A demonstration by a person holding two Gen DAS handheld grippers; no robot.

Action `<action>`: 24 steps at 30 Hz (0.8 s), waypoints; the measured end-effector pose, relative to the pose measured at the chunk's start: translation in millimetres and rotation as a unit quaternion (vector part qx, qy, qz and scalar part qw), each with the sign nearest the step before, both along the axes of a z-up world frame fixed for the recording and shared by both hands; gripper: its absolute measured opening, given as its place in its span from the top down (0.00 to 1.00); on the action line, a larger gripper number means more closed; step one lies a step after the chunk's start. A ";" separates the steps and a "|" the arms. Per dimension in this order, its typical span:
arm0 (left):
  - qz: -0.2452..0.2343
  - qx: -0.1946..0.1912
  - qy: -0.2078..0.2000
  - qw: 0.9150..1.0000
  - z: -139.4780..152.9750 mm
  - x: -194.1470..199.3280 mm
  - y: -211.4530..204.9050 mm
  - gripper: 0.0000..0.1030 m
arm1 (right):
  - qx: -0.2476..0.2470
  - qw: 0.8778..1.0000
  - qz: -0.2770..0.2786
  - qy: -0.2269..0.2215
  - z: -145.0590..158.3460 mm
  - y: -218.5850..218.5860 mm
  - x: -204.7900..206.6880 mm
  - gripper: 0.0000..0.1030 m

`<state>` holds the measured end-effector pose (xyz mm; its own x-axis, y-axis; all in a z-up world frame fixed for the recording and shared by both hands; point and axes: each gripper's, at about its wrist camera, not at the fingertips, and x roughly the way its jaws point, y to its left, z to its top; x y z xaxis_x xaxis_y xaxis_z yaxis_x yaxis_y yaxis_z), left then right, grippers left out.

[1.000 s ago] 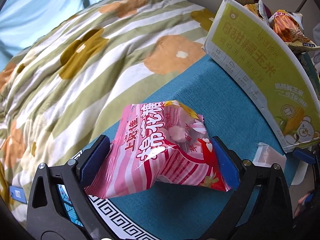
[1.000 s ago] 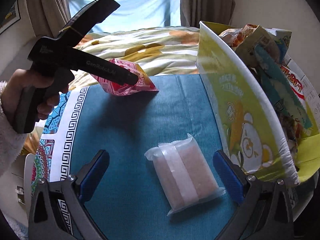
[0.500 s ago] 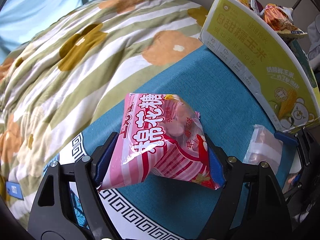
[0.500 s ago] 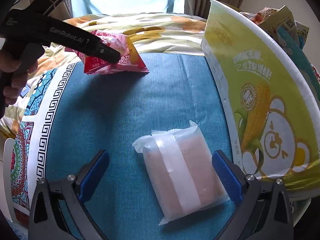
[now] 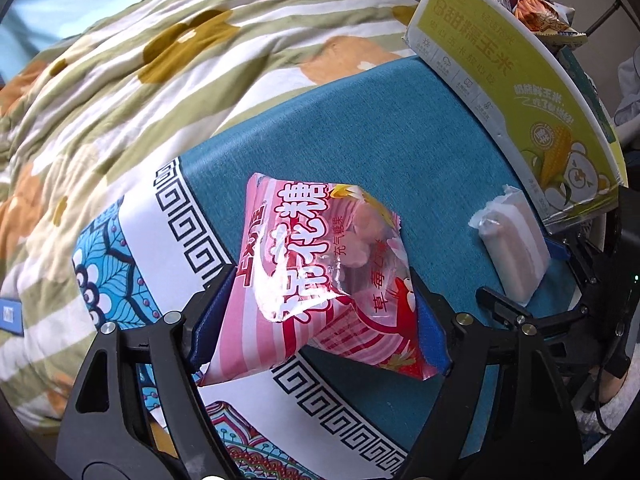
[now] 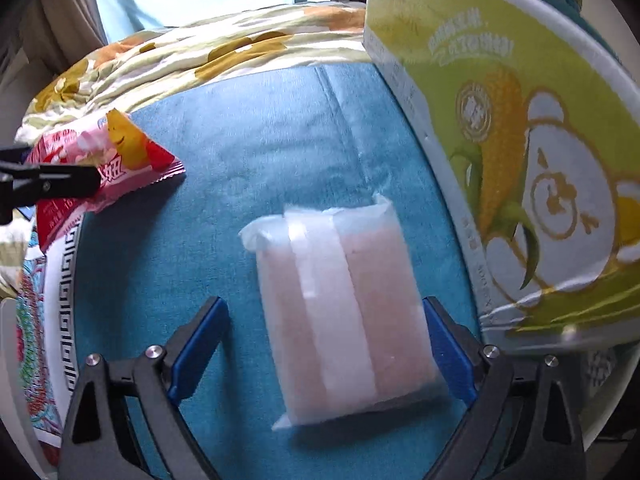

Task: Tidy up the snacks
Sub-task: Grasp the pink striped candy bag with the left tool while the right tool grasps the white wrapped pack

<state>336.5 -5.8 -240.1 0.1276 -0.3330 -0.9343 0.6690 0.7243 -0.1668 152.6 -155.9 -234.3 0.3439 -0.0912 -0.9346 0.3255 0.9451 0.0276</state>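
Note:
My left gripper (image 5: 320, 316) is shut on a pink marshmallow bag (image 5: 320, 268) and holds it above the blue cloth. The bag also shows at the left of the right wrist view (image 6: 100, 164). My right gripper (image 6: 326, 344) is open, its fingers on either side of a pale pink packet in clear wrap (image 6: 340, 316) that lies on the cloth. That packet shows in the left wrist view (image 5: 514, 244) too. A yellow-green corn box (image 6: 520, 140) full of snack bags stands to the right.
The blue cloth (image 5: 380, 152) with a white patterned border covers the table. A striped flowered quilt (image 5: 160, 60) lies on the bed beyond the table's far edge. The corn box (image 5: 512, 64) holds several snack bags (image 5: 540, 16).
My left gripper has closed on the marshmallow bag and lifted it back and up from the cloth. My right gripper has moved forward and down around the pale packet.

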 end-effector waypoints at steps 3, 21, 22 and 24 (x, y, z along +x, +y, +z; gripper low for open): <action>0.004 0.001 -0.001 1.000 -0.2 -6.3 4.6 0.25 | 0.009 1.000 0.019 -0.004 1.7 11.8 -0.5 0.12; 0.018 -0.010 -0.014 1.000 9.3 -17.2 6.0 0.29 | -0.005 1.000 -0.001 -0.019 11.6 11.8 8.8 0.44; 0.020 -0.013 -0.017 1.000 13.3 -17.7 6.4 0.29 | -0.006 1.000 0.003 -0.025 16.3 12.8 8.2 0.44; 0.027 -0.022 -0.022 0.999 24.1 -17.8 8.4 0.29 | -0.003 0.999 0.009 -0.038 26.3 13.3 8.6 0.44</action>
